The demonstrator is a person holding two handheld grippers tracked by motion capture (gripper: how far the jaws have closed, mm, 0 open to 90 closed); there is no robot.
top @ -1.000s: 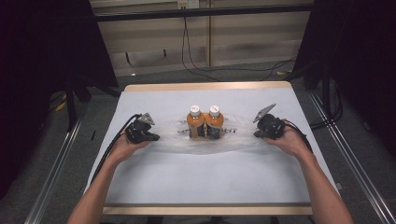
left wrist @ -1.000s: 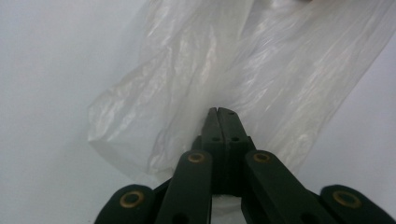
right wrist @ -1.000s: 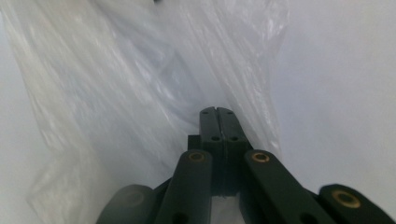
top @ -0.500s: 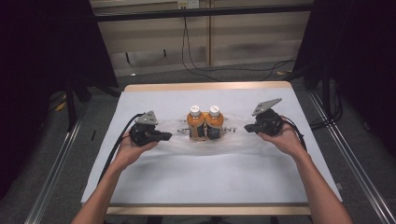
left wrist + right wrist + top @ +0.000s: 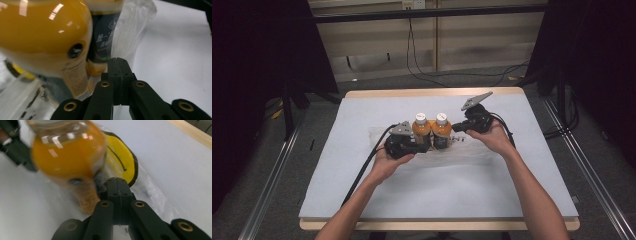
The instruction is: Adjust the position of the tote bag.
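2 orange bottles (image 5: 431, 131) upright, touching, mid-table on clear plastic bag (image 5: 472, 150). L gripper (image 5: 424, 146) jaws pressed together, pinching bag film beside left bottle. R gripper (image 5: 455, 134) jaws also together, on film by right bottle.

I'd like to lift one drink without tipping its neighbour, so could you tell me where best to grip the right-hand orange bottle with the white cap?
Probably the neck just under the white cap of the right-hand orange bottle, approached from its right, where the right gripper is. It stands upright touching the left-hand orange bottle, so that flank is blocked, and clear plastic film clings low around both.
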